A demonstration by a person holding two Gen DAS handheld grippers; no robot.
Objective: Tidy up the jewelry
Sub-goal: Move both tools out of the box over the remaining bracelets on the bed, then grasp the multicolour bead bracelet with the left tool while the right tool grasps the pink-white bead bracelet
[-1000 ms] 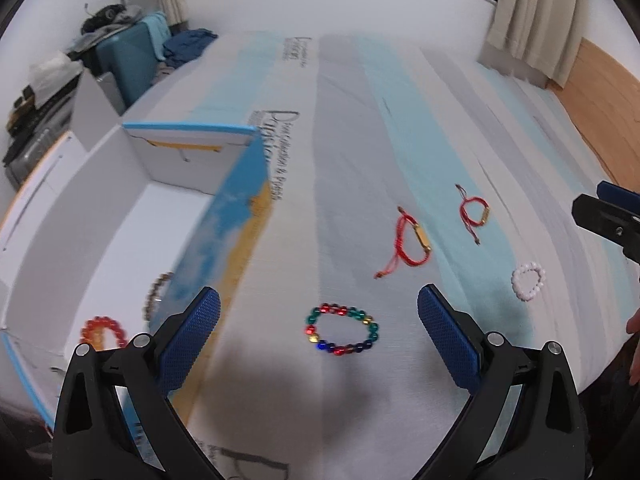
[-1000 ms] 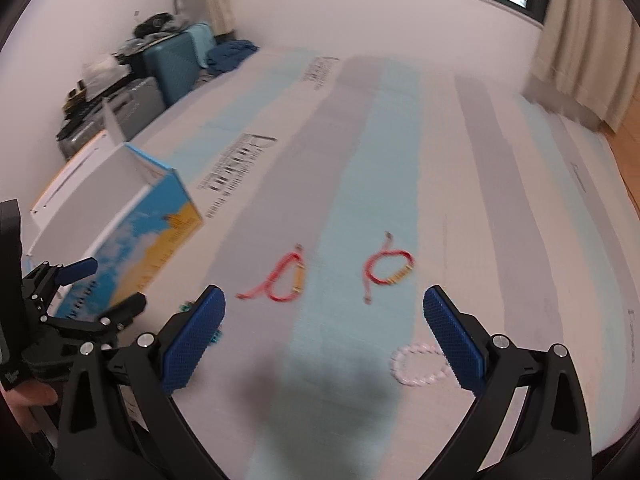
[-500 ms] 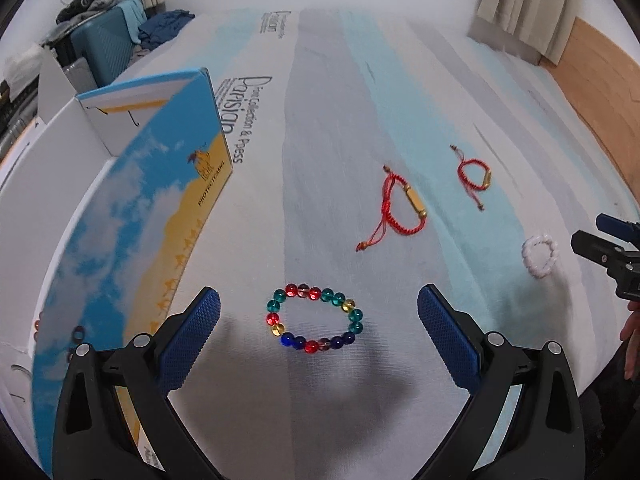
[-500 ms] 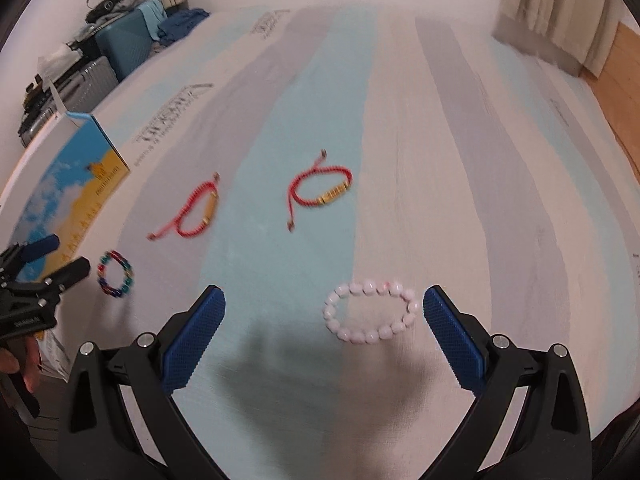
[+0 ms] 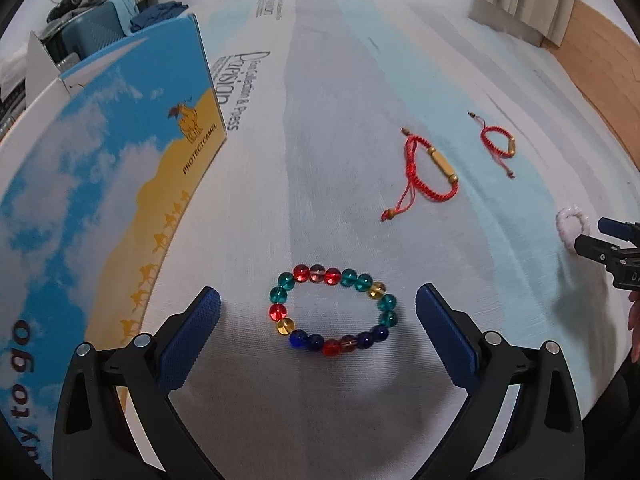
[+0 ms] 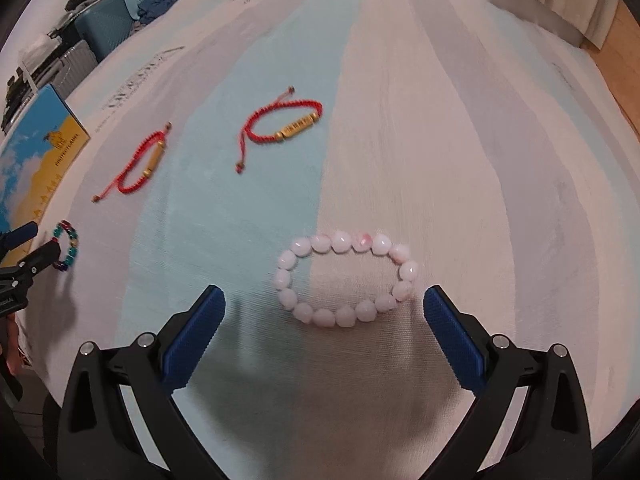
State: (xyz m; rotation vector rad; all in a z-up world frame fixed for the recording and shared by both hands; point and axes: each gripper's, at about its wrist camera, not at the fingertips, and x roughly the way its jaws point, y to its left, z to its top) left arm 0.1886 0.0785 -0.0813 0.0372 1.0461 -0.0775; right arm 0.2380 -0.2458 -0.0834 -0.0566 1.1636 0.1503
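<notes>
**Both tongs spread wide, each poised over a bead bracelet**

The left gripper (image 5: 318, 320) is released, its blue ribbed pads (image 5: 192, 338) standing wide apart with nothing between them but the multicoloured glass-bead bracelet (image 5: 334, 310), which lies flat on the striped bedsheet (image 5: 320, 100), centred in the gap and touching neither pad. The right gripper (image 6: 324, 320) is likewise released and empty; the pale pink stone-bead bracelet (image 6: 346, 278) lies just ahead of its fingertips, slightly forward of the gap.

Both bracelets look light and limp, probably strung on elastic, with smooth round beads that may roll or squirt out of a pinch. Closing across one side of the ring, so a pad sits inside and one outside, seems safer than squeezing the whole loop, which would simply collapse.

Farther out, two red woven cord bracelets with gold tube beads lie well apart from the tongs: the nearer one (image 5: 430, 174) and the farther one (image 5: 498, 146). They are soft and best taken at the stiff gold tube. Left of the left gripper stands the blue-and-yellow printed cardboard box (image 5: 120, 200), presumably the destination.
</notes>
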